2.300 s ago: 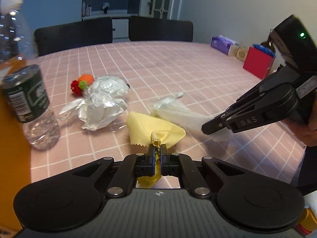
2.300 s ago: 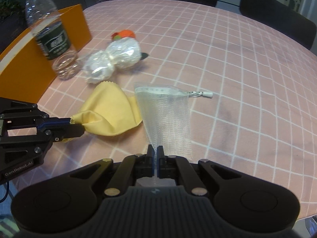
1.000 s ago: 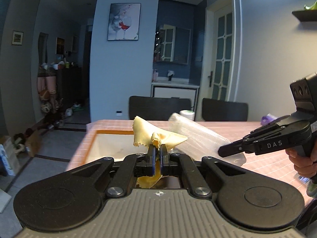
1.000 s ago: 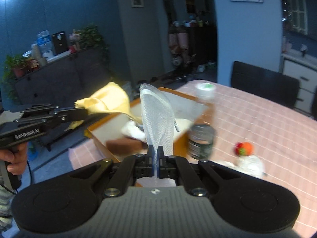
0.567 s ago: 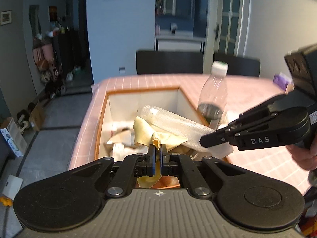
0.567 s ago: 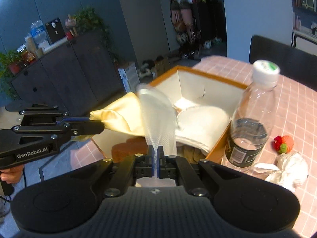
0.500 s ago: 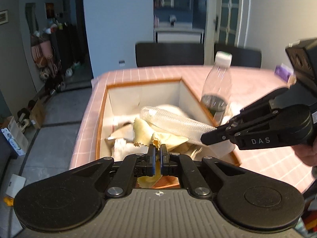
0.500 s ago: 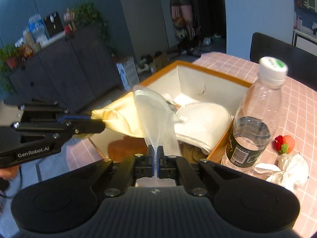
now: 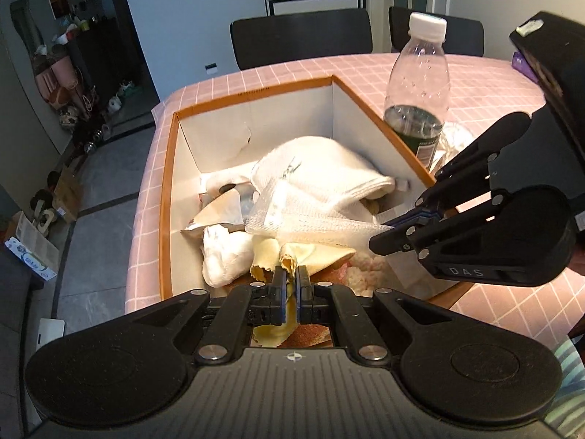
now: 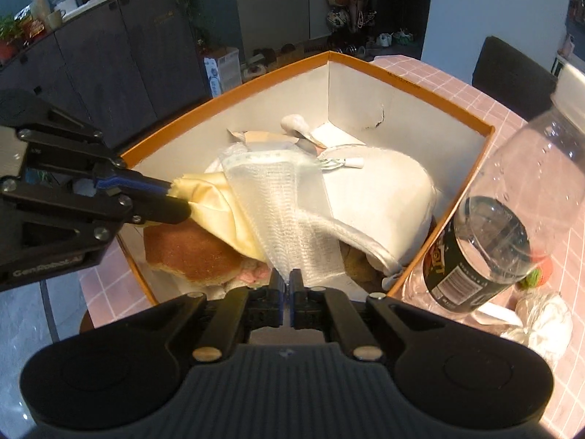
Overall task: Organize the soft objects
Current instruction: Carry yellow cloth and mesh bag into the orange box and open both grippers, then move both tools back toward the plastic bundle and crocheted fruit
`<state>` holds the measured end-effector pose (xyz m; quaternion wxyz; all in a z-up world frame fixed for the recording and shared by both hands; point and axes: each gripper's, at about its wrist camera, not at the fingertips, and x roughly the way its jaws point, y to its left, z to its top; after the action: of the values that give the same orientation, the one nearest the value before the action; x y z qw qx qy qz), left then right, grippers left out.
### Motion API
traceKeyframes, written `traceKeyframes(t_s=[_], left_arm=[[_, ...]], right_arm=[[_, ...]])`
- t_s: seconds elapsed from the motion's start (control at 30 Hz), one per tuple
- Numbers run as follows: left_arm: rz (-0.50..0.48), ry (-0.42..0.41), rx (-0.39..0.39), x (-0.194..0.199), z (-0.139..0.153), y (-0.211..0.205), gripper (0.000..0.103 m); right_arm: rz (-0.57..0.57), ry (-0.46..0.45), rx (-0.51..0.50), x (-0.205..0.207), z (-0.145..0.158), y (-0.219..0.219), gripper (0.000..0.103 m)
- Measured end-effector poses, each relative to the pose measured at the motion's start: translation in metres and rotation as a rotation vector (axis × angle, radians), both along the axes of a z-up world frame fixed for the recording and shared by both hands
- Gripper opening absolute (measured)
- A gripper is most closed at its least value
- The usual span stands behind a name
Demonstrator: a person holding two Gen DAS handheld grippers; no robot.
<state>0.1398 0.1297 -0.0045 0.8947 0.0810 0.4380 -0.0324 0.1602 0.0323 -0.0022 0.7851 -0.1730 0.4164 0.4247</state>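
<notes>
Over the orange-rimmed box (image 9: 169, 197), the left gripper (image 9: 289, 283) is clamped on one yellow cloth (image 9: 292, 252) and the right gripper (image 10: 287, 278) on one white mesh bag (image 10: 289, 212). Both look light, limp and easily snagged, best pinched at an edge. One plastic bottle (image 9: 418, 87) stands just right of the box.

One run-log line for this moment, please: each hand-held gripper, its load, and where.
left hand-held gripper: shut on yellow cloth | right hand-held gripper: shut on white mesh bag | both loads over orange-rimmed cardboard box
</notes>
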Motion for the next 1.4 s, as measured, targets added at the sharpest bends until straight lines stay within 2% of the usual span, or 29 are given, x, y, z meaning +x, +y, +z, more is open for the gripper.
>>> traceKeyframes(t_s=[0.17,0.23,0.3,0.37,0.47,0.6,0.63,0.7,0.83,1.03,1.2,1.4], left_arm=[[0.013,0.026,0.006,0.004,-0.002,-0.001,0.005],[0.026,0.031,0.001,0.004,-0.003,0.000,0.010],[0.041,0.027,0.007,0.003,-0.002,0.000,0.014],[0.050,0.024,0.005,0.002,0.001,0.001,0.020],[0.061,0.009,0.000,-0.002,0.009,0.002,0.030],[0.056,-0.046,0.010,-0.011,0.023,0.000,0.061],[0.055,-0.065,0.009,-0.015,0.027,-0.001,0.064],[0.044,-0.097,0.000,-0.020,0.034,-0.002,0.066],[0.052,-0.185,-0.019,-0.032,0.048,-0.005,0.072],[0.057,-0.338,-0.039,-0.048,0.064,-0.019,0.074],[-0.013,-0.414,-0.041,-0.058,0.068,-0.050,0.074],[-0.139,-0.437,-0.049,-0.064,0.061,-0.097,0.074]], right_arm=[[0.035,-0.050,-0.034,-0.005,-0.004,0.004,0.004],[0.037,-0.049,-0.030,-0.006,-0.004,0.003,0.005],[0.037,-0.049,-0.022,-0.006,0.000,-0.001,0.011],[0.031,-0.064,-0.009,-0.007,0.006,-0.005,0.027],[0.030,-0.081,0.011,-0.009,0.016,-0.011,0.034],[0.034,-0.100,0.042,-0.015,0.030,-0.022,0.047],[0.035,-0.105,0.051,-0.017,0.033,-0.025,0.051],[0.037,-0.118,0.075,-0.023,0.039,-0.033,0.055],[0.020,-0.150,0.115,-0.033,0.050,-0.051,0.069],[-0.028,-0.187,0.144,-0.042,0.060,-0.081,0.076],[-0.060,-0.195,0.146,-0.053,0.062,-0.111,0.078],[-0.094,-0.213,0.140,-0.069,0.059,-0.150,0.080]])
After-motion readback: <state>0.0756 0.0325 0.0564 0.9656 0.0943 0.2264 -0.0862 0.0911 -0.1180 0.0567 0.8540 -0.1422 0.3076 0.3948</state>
